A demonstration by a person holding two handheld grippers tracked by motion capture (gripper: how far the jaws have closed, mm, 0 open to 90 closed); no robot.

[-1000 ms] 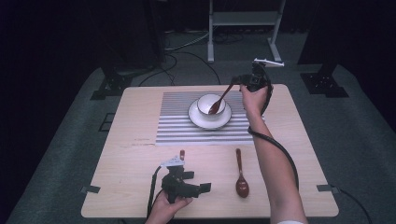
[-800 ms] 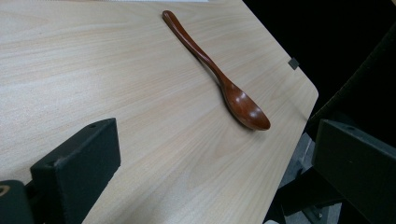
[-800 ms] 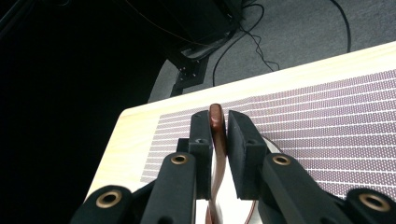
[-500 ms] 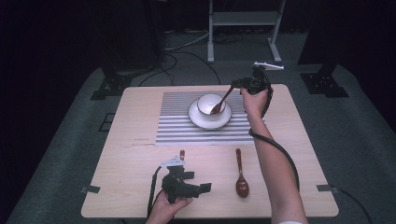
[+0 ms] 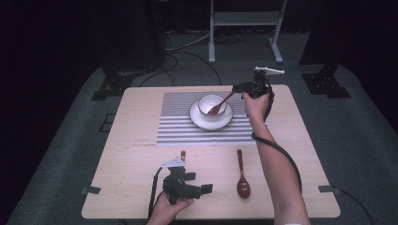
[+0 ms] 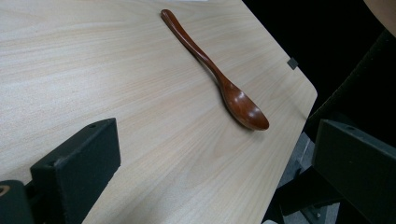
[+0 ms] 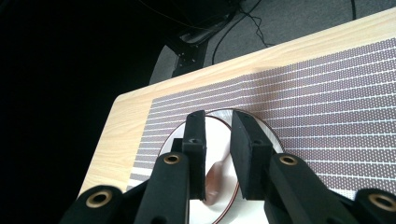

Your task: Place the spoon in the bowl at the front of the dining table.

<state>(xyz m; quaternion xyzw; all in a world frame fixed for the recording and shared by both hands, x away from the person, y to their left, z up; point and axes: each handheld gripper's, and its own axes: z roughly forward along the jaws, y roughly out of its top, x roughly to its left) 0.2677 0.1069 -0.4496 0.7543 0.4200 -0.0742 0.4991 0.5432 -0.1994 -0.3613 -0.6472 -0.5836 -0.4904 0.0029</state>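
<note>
Wooden spoon (image 5: 220,104) rests in white cup (image 5: 211,104) on saucer (image 5: 199,119), handle leaning toward my right claw (image 5: 237,87). Its jaws just been opening, narrow gap, handle between them, grip loosening. Step: releasing spoon. Next: I back right claw off cleanly. Left claw (image 5: 206,188) wide, idle on bench (image 5: 136,154) near second spoon (image 5: 242,176).

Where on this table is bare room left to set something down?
Bare wood lies left of the striped grey placemat and between it and the table's left edge; another patch is right of the brown wooden spoon. It is crowded around the white cup and saucer.
</note>
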